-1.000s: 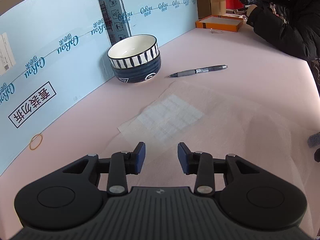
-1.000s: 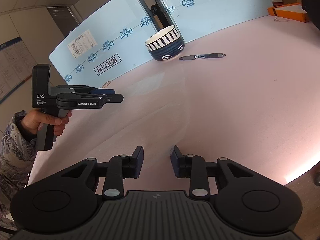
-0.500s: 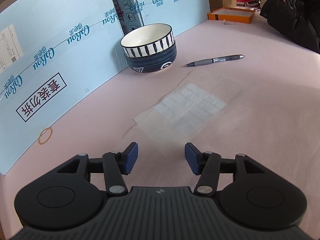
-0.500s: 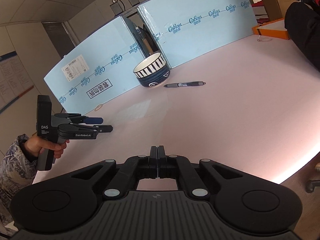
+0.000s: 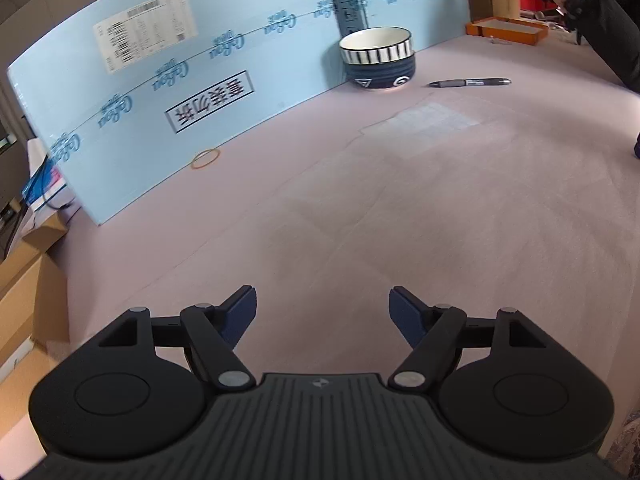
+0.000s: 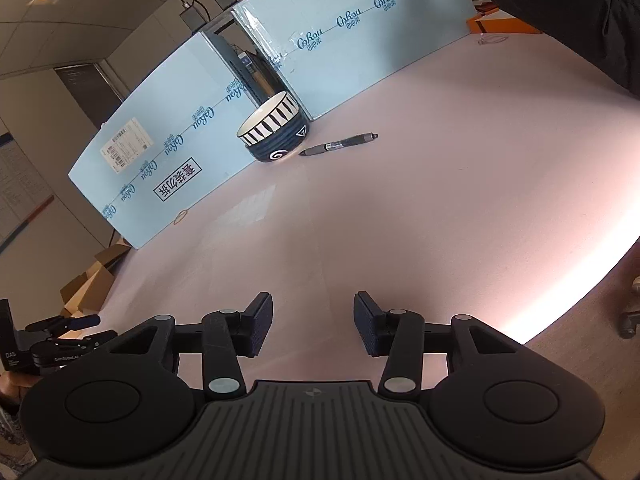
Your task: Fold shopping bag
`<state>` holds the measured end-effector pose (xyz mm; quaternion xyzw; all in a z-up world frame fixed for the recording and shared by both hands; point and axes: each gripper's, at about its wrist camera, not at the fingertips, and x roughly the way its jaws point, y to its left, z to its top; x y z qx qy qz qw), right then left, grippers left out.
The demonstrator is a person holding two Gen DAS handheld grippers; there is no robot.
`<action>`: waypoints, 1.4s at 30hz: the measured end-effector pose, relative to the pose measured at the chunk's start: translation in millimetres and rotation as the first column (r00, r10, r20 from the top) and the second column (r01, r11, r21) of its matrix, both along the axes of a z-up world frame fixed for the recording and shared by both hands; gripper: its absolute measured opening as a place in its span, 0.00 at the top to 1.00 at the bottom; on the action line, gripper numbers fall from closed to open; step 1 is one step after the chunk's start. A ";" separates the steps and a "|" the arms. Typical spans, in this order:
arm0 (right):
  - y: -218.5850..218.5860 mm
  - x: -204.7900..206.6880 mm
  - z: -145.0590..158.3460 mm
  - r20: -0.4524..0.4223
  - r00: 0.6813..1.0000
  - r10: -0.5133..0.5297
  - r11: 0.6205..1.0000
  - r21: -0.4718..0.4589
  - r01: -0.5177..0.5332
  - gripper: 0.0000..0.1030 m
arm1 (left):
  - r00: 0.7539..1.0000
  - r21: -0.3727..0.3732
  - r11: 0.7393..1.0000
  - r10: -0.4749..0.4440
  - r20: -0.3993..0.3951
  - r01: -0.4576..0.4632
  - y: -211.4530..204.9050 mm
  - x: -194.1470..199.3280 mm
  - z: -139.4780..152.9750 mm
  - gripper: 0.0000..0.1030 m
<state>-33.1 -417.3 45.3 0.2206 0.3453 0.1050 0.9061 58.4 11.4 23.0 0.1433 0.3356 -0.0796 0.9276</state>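
The shopping bag is thin and see-through, lying flat on the pink table, with a whiter square patch near the pen. In the right wrist view the bag is only a faint sheen. My left gripper hovers well short of the bag and off to its left; its jaws are opening, with nothing between them. My right gripper is over bare table near the front, its jaws opening as well, nothing between them. The left gripper also shows at the lower left of the right wrist view.
A striped dark-blue bowl and a pen lie beyond the bag. Light-blue foam boards wall the far side, with a rubber band at their foot. An orange tray and a person's dark sleeve are far right. Cardboard boxes stand off the left edge.
My left gripper drew back and leftwards away from the bag while its jaws widened. My right gripper went from part open to shut, then opened again; the view rose slightly.
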 end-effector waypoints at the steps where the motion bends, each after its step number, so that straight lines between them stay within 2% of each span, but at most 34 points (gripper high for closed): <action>1: 4.5 -0.8 0.4 -0.005 1.000 0.009 1.000 -0.027 -0.009 0.59 | 0.998 -0.030 0.998 0.056 0.004 -0.056 12.2 -7.4 -1.3 0.30; 3: 12.9 -0.2 0.7 -0.012 1.000 0.013 0.998 -0.061 -0.013 0.54 | 0.988 -0.099 0.984 0.153 0.004 -0.152 36.1 -21.3 -5.5 0.30; 6: 24.4 2.8 -1.5 -0.018 1.000 0.023 0.997 -0.079 -0.024 0.48 | 0.982 -0.149 0.971 0.187 -0.017 -0.187 47.5 -35.6 -14.2 0.32; 9: 36.2 4.8 -1.2 -0.020 0.999 0.037 0.991 -0.128 -0.039 0.42 | 0.984 -0.118 0.977 0.176 -0.001 -0.175 44.8 -44.6 -14.5 0.32; 12: 43.0 7.9 -4.0 -0.015 0.999 0.033 0.990 -0.137 -0.035 0.42 | 0.985 -0.091 0.980 0.175 0.003 -0.174 45.6 -49.5 -13.5 0.32; 14: 47.1 9.1 -4.8 -0.008 1.000 0.024 0.989 -0.147 -0.025 0.42 | 0.984 -0.114 0.978 0.176 -0.004 -0.176 52.7 -53.7 -15.3 0.32; 15: 49.5 9.5 -4.9 -0.005 1.000 0.021 0.988 -0.154 -0.021 0.42 | 0.984 -0.134 0.975 0.176 -0.008 -0.176 55.8 -54.8 -15.7 0.36; 16: 51.9 9.9 -5.1 -0.002 1.000 0.017 0.987 -0.162 -0.017 0.45 | 0.985 -0.147 0.974 0.173 -0.010 -0.173 57.6 -55.6 -15.8 0.44; 17: 53.0 10.6 -4.8 -0.001 1.000 0.009 0.986 -0.165 -0.009 0.53 | 0.986 -0.158 0.973 0.168 -0.006 -0.167 58.6 -57.9 -15.8 0.47; 18: 52.8 11.5 -4.4 -0.001 1.000 0.006 0.987 -0.162 -0.006 0.61 | 0.987 -0.168 0.973 0.163 -0.003 -0.161 59.6 -60.3 -15.8 0.57; 19: 52.4 12.4 -4.2 -0.001 1.000 0.004 0.988 -0.156 -0.004 0.78 | 0.987 -0.181 0.971 0.159 -0.001 -0.156 60.8 -62.5 -15.7 0.76; 20: 51.2 14.5 -5.3 -0.009 1.000 0.010 0.991 -0.134 -0.011 0.88 | 0.987 -0.202 0.966 0.161 -0.006 -0.159 63.3 -64.1 -15.2 0.87; 21: 51.8 15.4 -6.6 -0.010 1.000 0.012 0.992 -0.128 -0.013 0.89 | 0.986 -0.223 0.961 0.164 -0.012 -0.162 65.7 -65.7 -14.7 0.98; 25: 53.6 17.8 -7.8 -0.004 1.000 0.009 0.995 -0.101 -0.010 0.96 | 0.985 -0.259 0.951 0.170 -0.014 -0.167 71.5 -70.6 -15.3 0.98; 27: 56.8 21.5 -8.2 0.001 1.000 0.018 0.997 -0.074 -0.018 0.96 | 0.986 -0.264 0.951 0.167 -0.009 -0.163 72.4 -72.2 -16.4 0.98; 31: 83.6 24.4 1.5 0.089 0.987 0.136 0.990 -0.057 -0.131 0.96 | 0.987 -0.272 0.950 0.160 0.001 -0.153 74.4 -73.9 -18.1 0.98; 35: 127.2 41.4 15.9 0.163 0.953 0.255 0.967 -0.027 -0.254 0.96 | 0.987 -0.275 0.951 0.156 0.023 -0.144 74.4 -77.5 -20.4 0.98; 38: 171.4 60.5 23.9 0.195 0.915 0.353 0.934 -0.016 -0.357 0.96 | 0.986 -0.307 0.940 0.162 0.026 -0.147 78.3 -80.7 -21.5 0.98; 42: 231.0 78.5 32.5 0.228 0.850 0.475 0.870 0.023 -0.493 0.96 | 0.985 -0.344 0.927 0.170 0.030 -0.150 83.1 -88.2 -21.8 0.98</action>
